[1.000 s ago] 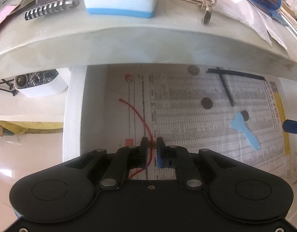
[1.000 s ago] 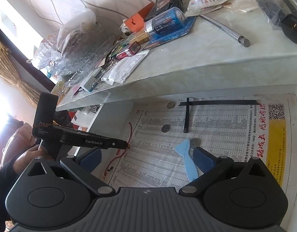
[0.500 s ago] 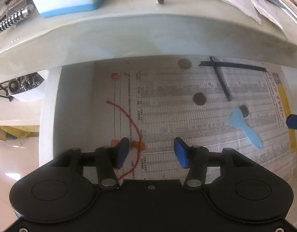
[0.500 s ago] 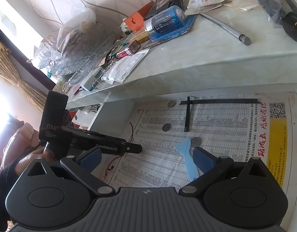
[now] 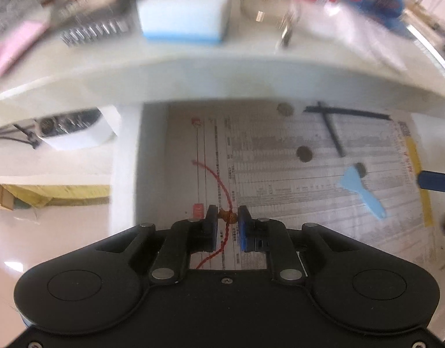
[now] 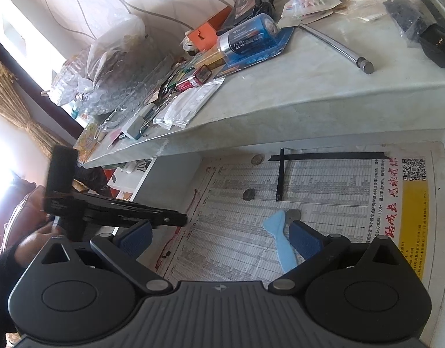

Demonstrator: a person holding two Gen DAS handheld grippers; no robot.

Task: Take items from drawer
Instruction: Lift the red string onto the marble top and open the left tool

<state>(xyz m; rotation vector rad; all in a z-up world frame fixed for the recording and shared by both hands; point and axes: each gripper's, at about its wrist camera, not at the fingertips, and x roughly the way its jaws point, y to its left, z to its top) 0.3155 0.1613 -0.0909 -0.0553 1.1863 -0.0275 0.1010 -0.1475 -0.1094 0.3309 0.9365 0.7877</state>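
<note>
The open drawer (image 5: 126, 174) is lined with printed paper. On the paper lies a red cord (image 5: 213, 174) with a brown bead. My left gripper (image 5: 227, 217) points down at it, its jaws closing with the bead pinched between the pads; the left gripper (image 6: 180, 219) comes in from the left in the right wrist view. A light blue plastic scraper (image 5: 363, 190) lies further right. My right gripper (image 6: 216, 230) hangs wide open above the drawer, the scraper (image 6: 282, 240) beside its right finger, nothing between its pads.
Three coins (image 6: 248, 194) and two crossed black strips (image 6: 280, 174) lie on the paper near the drawer's back. The countertop (image 6: 324, 87) overhangs the drawer and carries batteries, packets, a metal rod, a white-and-blue sponge (image 5: 184, 11) and a spring.
The left jaws were nearly shut on the cord, opened wide half a second ago, and have closed again on the bead. The left view has shifted and blurred. The right gripper has not moved.
</note>
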